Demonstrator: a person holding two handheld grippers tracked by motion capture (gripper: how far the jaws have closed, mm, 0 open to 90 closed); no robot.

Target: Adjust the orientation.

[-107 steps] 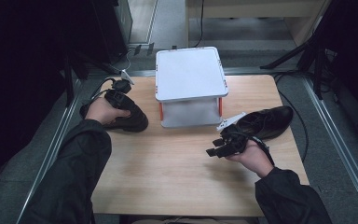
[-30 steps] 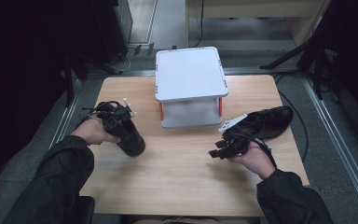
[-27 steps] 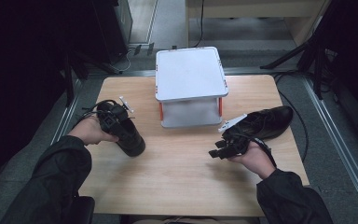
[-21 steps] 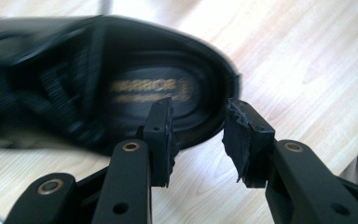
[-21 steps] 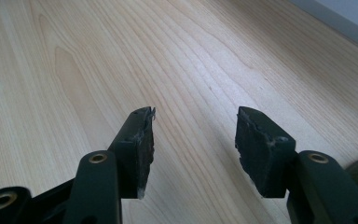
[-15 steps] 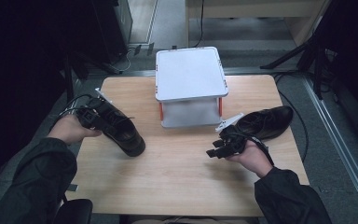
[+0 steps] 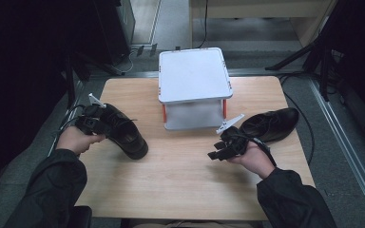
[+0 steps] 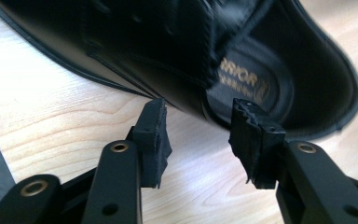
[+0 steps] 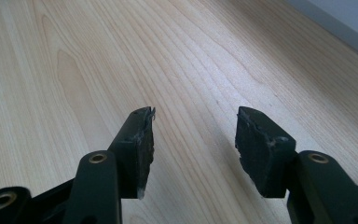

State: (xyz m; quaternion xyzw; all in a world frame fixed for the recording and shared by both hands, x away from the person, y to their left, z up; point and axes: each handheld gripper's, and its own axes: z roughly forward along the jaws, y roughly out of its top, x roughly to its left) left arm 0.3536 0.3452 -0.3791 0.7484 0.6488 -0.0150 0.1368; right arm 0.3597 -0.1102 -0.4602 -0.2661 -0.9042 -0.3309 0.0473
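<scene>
Releasing the left shoe (image 7: pixel 123 133) at the bench's (image 7: pixel 180 180) left side | left gripper (image 8: pixel 198 133) jaws just opening, heel rim between them, unpressed | right gripper (image 7: pixel 215 155) jaws spread, empty, beside right shoe (image 7: pixel 271 124) | next, likely: back left gripper clear of heel.

Your two grippers work at a wooden table (image 7: pixel 185 185) with two black shoes.

Left of the white box (image 7: pixel 194 76), your left gripper (image 7: pixel 92 124) sits at one shoe (image 7: pixel 123 132). Right of the box, your right gripper (image 7: pixel 225 147) hovers near the other shoe (image 7: pixel 271 124).
</scene>
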